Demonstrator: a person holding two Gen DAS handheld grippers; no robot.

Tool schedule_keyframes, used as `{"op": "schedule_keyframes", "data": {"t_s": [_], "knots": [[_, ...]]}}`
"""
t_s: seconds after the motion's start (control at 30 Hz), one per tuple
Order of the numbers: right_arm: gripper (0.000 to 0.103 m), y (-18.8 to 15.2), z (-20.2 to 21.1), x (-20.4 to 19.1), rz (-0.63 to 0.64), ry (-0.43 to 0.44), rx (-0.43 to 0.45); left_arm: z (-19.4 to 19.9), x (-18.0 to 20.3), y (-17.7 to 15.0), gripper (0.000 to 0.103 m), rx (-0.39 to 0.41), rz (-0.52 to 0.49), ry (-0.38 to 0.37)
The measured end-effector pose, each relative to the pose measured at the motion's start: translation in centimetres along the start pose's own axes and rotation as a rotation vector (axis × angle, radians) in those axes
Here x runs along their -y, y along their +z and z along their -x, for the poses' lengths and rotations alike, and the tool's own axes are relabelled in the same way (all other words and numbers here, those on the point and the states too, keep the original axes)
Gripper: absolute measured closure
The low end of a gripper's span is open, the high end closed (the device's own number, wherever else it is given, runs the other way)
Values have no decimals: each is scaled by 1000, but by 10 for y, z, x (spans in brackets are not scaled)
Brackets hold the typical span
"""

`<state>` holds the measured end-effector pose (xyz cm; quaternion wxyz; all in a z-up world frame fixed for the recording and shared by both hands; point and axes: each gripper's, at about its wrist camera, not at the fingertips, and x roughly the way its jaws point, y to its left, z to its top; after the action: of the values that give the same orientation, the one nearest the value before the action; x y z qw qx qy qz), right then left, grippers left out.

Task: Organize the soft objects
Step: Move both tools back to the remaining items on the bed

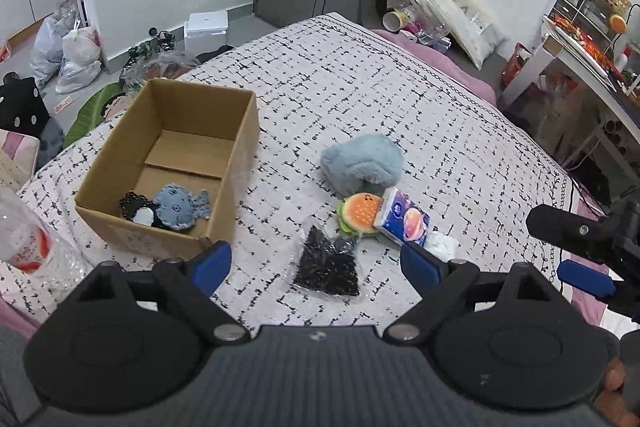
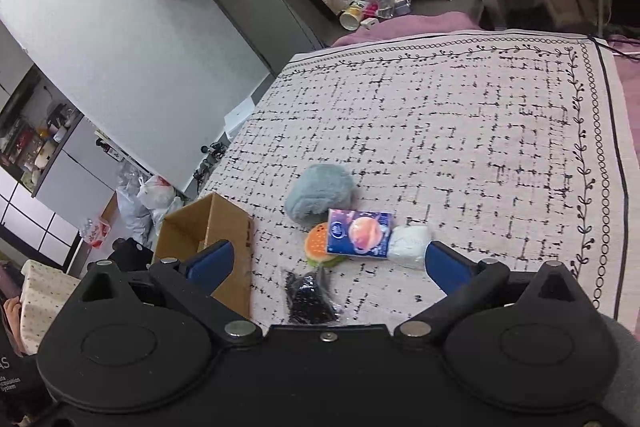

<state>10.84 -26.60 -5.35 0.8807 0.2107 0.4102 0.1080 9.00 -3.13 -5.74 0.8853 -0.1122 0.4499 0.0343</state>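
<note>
A: Soft objects — fluffy grey-blue plush point(image 1: 362, 163), round burger-shaped toy point(image 1: 359, 213) — lie clustered on my checked bedspread point(image 1: 400, 87), right of the brown cardboard box point(image 1: 244, 143).

B: Claws?

A: My left gripper point(image 1: 316, 265) and right gripper point(image 2: 326, 263) both hover spread, empty. I'd pinch the plush at its middle.

A lived-in home bedroom: patterned bedspread point(image 1: 360, 75), cluttered desk point(image 1: 580, 51), bags point(image 1: 80, 47) on the floor.

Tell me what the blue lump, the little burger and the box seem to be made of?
Blue lump: fluffy plush or fleece, judging by its fuzzy matte nap. Burger: probably soft fabric or foam, matte with dotted texture. Box: plain brown corrugated cardboard, with folded bottom flaps.
</note>
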Motion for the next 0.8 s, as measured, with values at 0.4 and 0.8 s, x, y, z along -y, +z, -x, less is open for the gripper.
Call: {"op": "schedule_keyframes", "data": {"t_s": [0.4, 0.8], "knots": [[1, -1, -13, 14, 7, -27, -32, -15, 3, -9, 13, -1, 26, -20], [12, 0, -47, 22, -35, -23, -132, -52, -5, -13, 30, -63, 85, -46]]}}
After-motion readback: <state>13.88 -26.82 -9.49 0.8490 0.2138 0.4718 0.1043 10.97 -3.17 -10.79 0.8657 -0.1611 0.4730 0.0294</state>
